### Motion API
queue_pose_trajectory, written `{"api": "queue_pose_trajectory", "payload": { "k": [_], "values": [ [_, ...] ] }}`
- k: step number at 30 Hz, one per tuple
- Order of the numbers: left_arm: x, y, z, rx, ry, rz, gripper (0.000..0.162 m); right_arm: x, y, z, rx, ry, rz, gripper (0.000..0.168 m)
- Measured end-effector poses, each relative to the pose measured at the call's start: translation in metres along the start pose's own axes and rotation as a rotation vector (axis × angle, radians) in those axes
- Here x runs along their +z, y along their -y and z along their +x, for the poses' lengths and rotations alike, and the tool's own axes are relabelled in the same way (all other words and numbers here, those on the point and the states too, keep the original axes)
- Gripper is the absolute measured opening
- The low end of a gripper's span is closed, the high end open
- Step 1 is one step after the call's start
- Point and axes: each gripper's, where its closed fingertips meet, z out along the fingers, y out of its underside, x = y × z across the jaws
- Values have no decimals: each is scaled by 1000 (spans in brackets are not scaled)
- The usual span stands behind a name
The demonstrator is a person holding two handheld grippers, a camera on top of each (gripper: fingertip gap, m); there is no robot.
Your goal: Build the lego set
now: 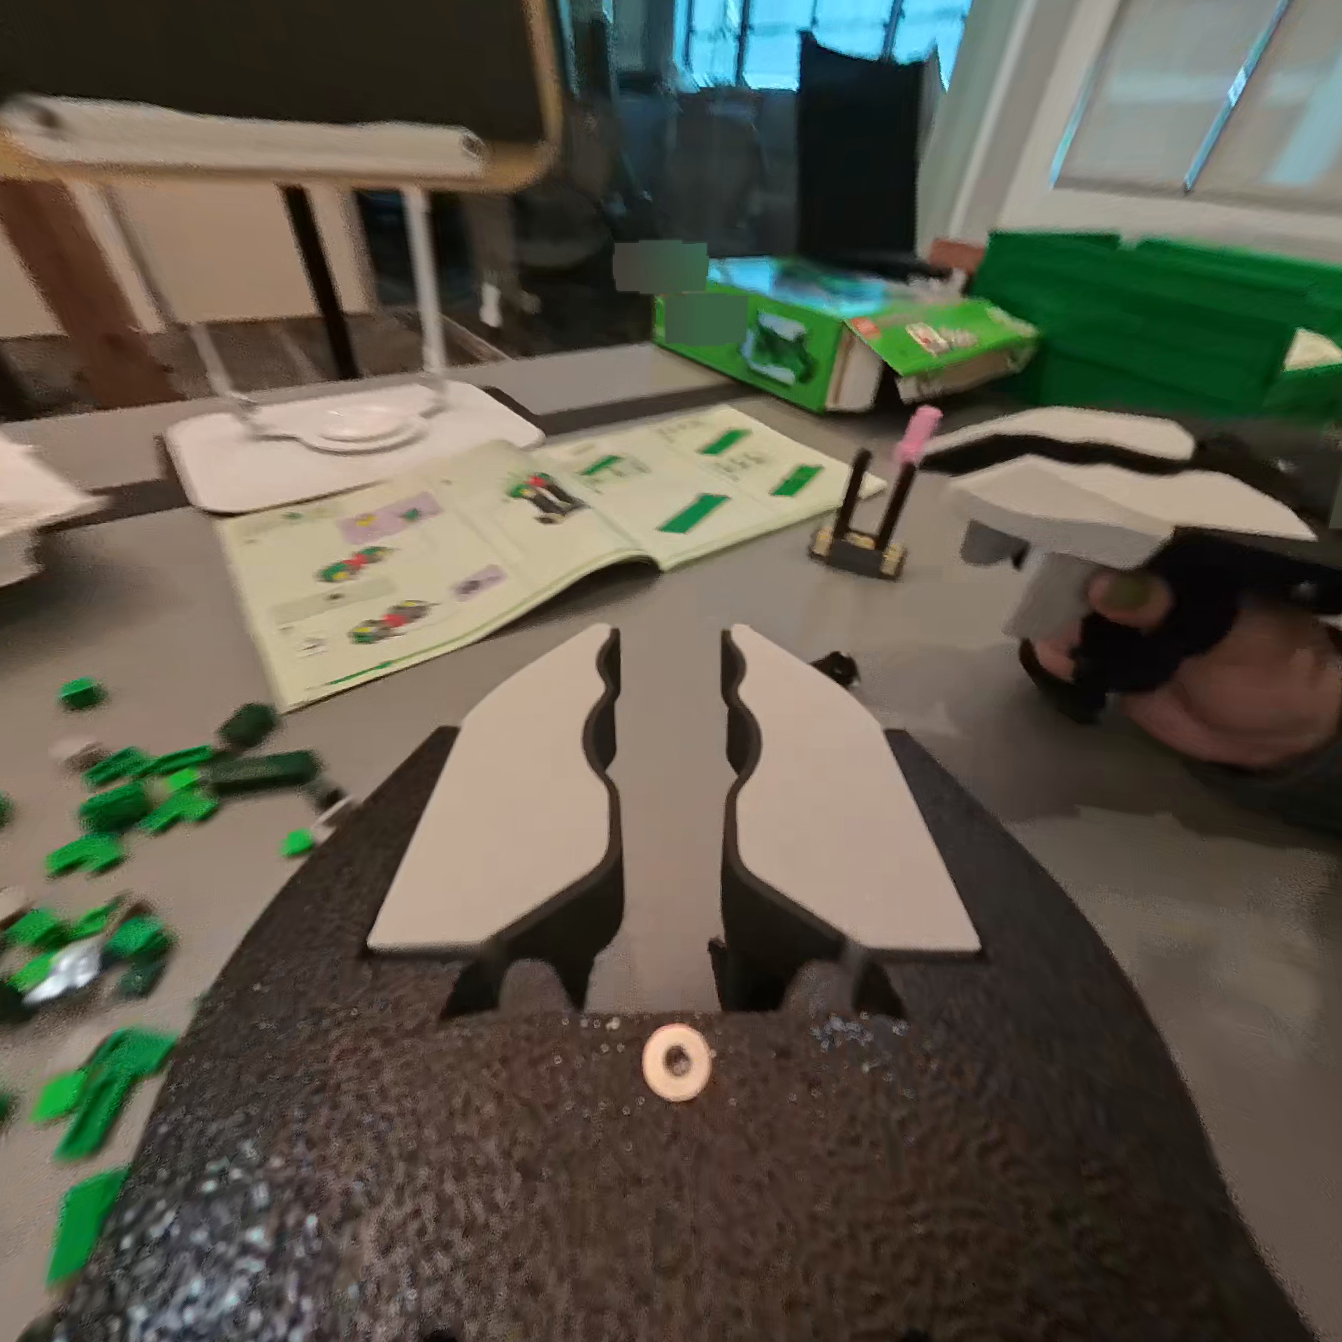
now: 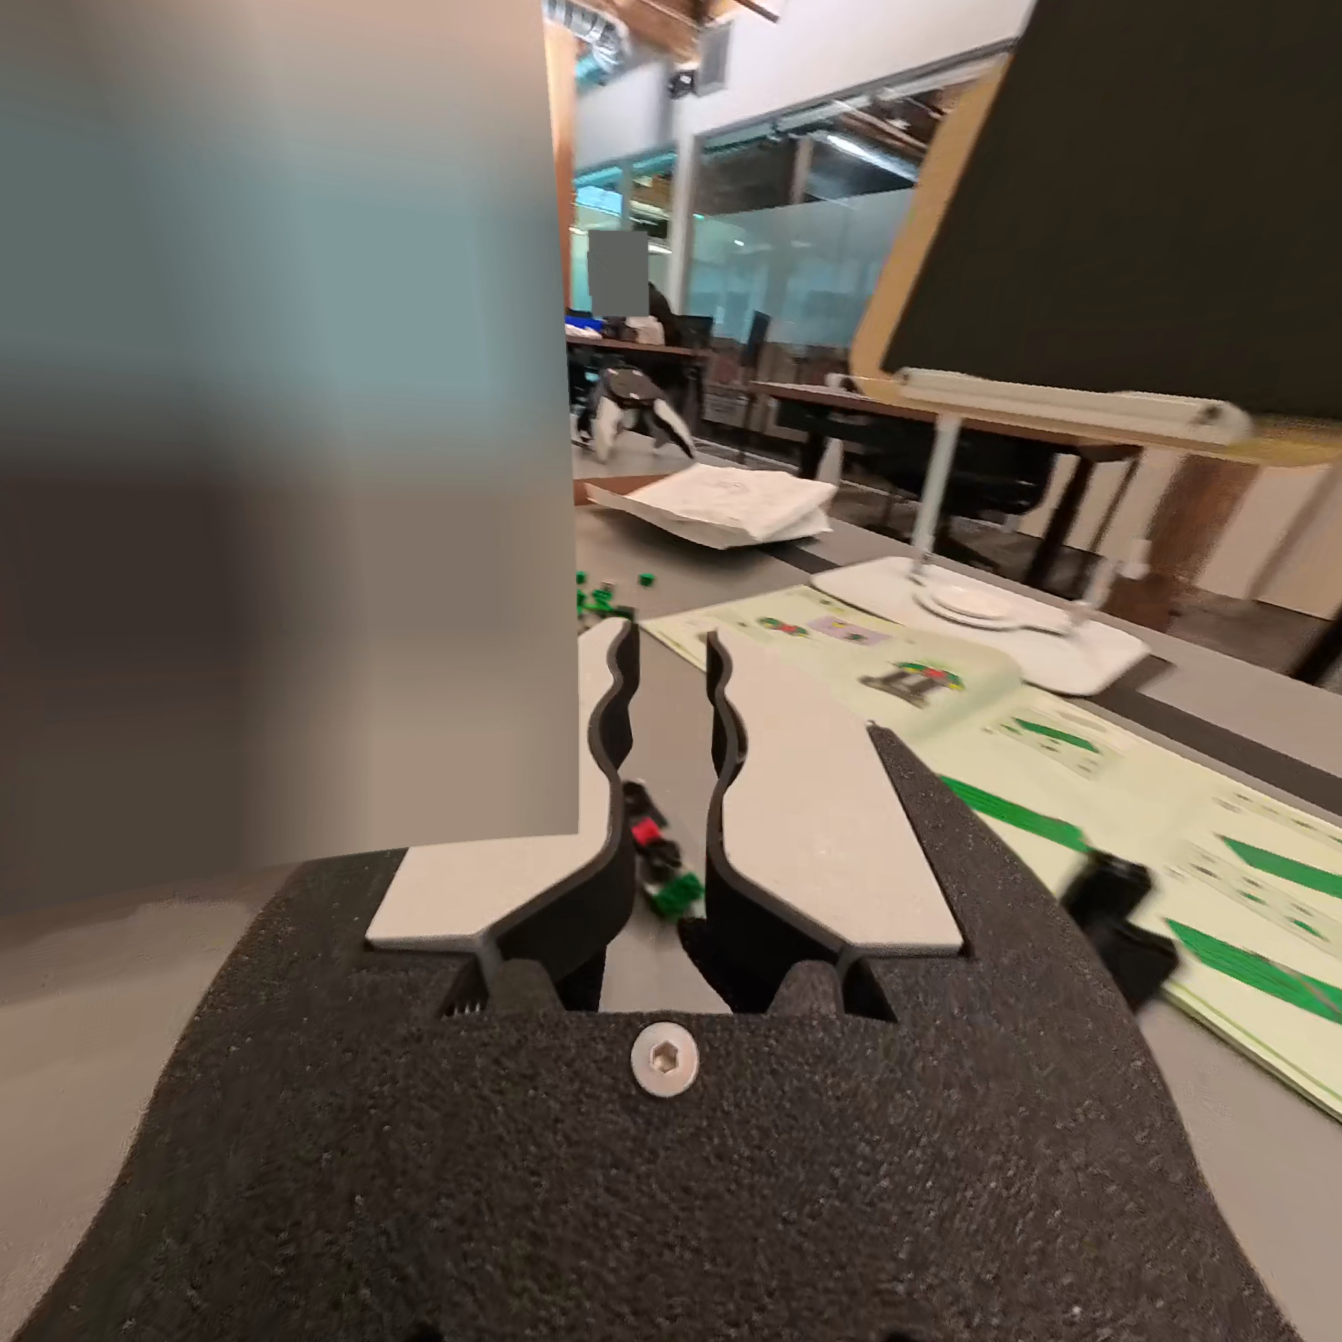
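My left gripper (image 1: 672, 639) is open and empty, low over the grey table (image 1: 944, 908). Loose green lego pieces (image 1: 145, 784) lie scattered to its left. An open instruction booklet (image 1: 450, 552) lies ahead. A black base with two upright posts (image 1: 860, 526) stands right of the booklet, with a pink piece (image 1: 918, 428) behind it. My right gripper (image 1: 940, 472) is at the right, held by a hand. In the right wrist view the right gripper (image 2: 672, 632) is open, with a small black, red and green build (image 2: 657, 857) lying on the table between its fingers.
A green lego box (image 1: 835, 341) lies at the table's back. A white stand base (image 1: 348, 436) sits behind the booklet (image 2: 1017, 726). A black piece (image 2: 1111, 915) rests on the booklet. White paper bags (image 2: 726, 501) lie farther back. My hands' fingertips stand some 10 cm from each other.
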Motion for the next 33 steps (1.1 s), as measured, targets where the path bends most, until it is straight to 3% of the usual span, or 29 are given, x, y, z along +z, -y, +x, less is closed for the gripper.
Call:
{"api": "queue_pose_trajectory", "payload": {
  "k": [4,10,15,23,33],
  "values": [
    [32,-11,40,43,-154,-95,25,-15,-8,33,-53,-99,-53,17],
    [50,-29,51,50,-143,-230,61,-28,-18,61,-59,-153,-106,17],
    [62,-48,55,55,-107,-372,79,-38,-20,74,-93,-183,-119,17],
    [72,-62,52,110,-51,-480,80,-56,-19,95,-49,-222,-102,17],
    [79,-74,47,199,-20,-546,63,-57,-14,88,-74,-191,-89,17]
  ]
}}
